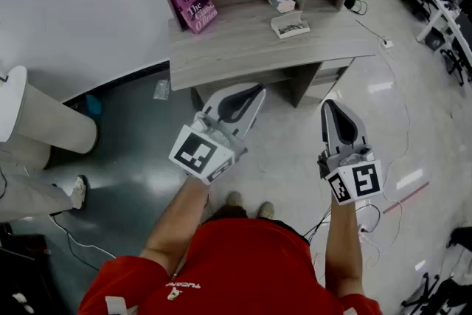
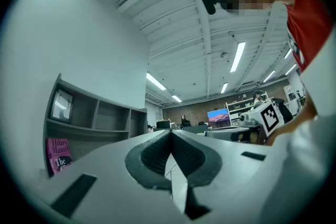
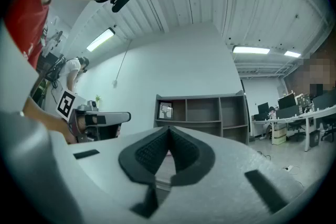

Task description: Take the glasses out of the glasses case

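Jaws pressed together, nothing btwn: left gripper, right gripper; well short of desk; risk: arriving w/ jaws unopened could shove the likely case off.

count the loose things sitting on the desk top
3: a pink book leaning at the left, a small pale object further right, and the glasses case just in front of that. Others may be hidden from this angle.

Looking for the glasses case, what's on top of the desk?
On the desk: a pink book at the left, a small pale object, and an open case beside it. Contents too small to tell.
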The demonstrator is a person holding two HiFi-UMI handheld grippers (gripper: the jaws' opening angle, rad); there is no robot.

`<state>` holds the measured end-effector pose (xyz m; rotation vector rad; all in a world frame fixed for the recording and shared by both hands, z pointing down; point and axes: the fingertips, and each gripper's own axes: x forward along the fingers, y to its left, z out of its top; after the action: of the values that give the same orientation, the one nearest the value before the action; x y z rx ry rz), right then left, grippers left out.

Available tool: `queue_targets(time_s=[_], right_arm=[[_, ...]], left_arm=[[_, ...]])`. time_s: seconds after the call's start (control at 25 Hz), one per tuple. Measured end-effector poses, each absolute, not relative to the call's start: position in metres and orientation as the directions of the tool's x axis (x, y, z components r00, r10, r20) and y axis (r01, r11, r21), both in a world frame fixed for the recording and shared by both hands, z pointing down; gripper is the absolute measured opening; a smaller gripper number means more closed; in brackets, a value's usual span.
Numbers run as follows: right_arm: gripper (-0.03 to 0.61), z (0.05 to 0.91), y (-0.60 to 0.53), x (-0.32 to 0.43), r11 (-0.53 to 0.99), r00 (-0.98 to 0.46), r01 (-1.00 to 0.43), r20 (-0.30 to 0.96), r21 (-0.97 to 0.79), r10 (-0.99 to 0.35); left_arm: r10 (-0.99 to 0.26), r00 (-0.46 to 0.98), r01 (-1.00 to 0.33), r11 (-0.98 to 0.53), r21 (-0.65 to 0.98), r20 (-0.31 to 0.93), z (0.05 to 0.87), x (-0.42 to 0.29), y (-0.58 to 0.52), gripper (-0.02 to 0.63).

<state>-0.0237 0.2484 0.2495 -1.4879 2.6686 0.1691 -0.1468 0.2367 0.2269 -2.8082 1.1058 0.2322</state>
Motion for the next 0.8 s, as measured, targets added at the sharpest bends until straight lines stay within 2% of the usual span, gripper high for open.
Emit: queue_targets(time_s=[0.8], right_arm=[[0.005,0.244,0.243,-0.07,0.49,-0.492,-0.87,-0.133,0.05,-0.86]], left_arm=[[-0.647,0.731,-0.667,-0.744,-0.026,-0.217,0.23,-0.206,0.22,0.009]])
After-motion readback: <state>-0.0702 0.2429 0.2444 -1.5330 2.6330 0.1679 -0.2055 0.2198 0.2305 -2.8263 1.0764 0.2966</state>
